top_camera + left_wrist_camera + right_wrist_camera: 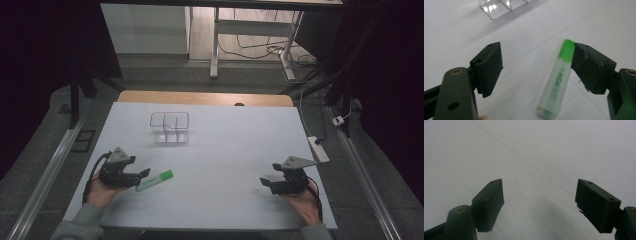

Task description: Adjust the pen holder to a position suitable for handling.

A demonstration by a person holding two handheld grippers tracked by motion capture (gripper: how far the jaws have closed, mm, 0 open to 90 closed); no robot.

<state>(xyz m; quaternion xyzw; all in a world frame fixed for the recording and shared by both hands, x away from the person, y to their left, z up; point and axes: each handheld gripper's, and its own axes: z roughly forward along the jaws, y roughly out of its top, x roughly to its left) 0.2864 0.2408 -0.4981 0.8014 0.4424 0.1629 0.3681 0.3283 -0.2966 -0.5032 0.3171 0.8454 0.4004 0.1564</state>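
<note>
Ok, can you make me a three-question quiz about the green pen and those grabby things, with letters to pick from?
1. Where does the green, see-through plastic highlighter lie?
A. In the clear plastic divided box
B. On the white table by the left tool
C. On the floor

2. What colour is the highlighter's cap?
A. Green
B. Red
C. Blue

3. How do the right tool's jaws stand?
A. Shut on the highlighter
B. Shut on nothing
C. Open, with nothing between them

Answers:
1 B: the high view shows it flat on the table just past the left tool.
2 A: the left gripper view shows a bright green cap.
3 C: the right gripper view shows bare table between the spread jaws.
</note>
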